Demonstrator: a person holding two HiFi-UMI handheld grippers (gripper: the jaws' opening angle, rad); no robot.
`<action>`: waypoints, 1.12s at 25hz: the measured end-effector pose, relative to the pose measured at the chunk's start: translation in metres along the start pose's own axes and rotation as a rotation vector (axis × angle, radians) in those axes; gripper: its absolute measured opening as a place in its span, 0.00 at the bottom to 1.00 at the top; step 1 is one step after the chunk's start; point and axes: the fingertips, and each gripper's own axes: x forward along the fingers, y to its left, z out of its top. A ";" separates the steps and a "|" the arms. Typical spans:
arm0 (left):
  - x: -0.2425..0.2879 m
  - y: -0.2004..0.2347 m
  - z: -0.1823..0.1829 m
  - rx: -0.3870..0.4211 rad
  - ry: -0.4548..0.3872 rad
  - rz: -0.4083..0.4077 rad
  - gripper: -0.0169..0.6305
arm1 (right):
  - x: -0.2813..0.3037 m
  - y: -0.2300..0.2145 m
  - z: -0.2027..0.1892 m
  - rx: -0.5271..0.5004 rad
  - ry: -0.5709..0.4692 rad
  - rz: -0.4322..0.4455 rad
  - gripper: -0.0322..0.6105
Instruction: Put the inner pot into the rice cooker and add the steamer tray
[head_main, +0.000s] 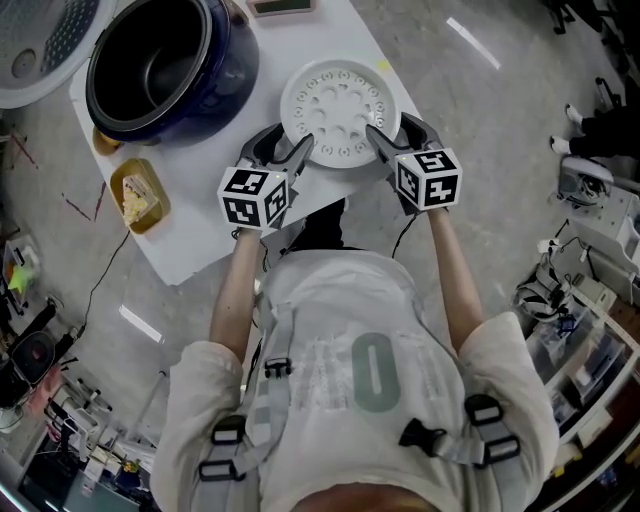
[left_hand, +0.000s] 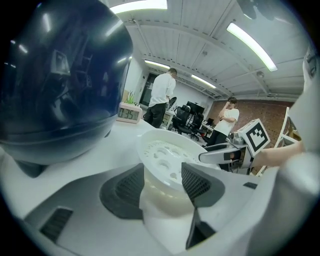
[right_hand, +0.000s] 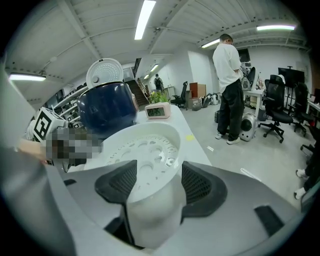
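Gripping the tray (head_main: 340, 100) at opposite rims, left gripper (head_main: 285, 150) and right gripper (head_main: 398, 135) sat near the cooker (head_main: 235, 60), which lay beyond the left.

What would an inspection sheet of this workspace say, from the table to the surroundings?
Surface: white table on a grey floor.
Job's things: dark blue rice cooker, lid open, inner pot apparently seated inside; white steamer tray on the table.
Clutter: yellow dish, contents unclear; digital clock.
Grippers: left gripper and right gripper straddle opposite sides of the tray's rim; firm contact unclear.
Cables: thin cable on the floor.
Surroundings: standing people, office chairs, crowded shelves.
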 end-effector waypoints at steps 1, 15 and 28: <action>-0.002 -0.002 0.003 0.010 -0.008 -0.001 0.40 | -0.003 0.000 0.003 -0.005 -0.005 -0.002 0.50; -0.052 -0.039 0.093 0.186 -0.213 -0.005 0.39 | -0.069 0.021 0.089 -0.144 -0.182 -0.025 0.51; -0.158 -0.051 0.207 0.240 -0.479 0.093 0.39 | -0.133 0.099 0.217 -0.274 -0.432 0.083 0.49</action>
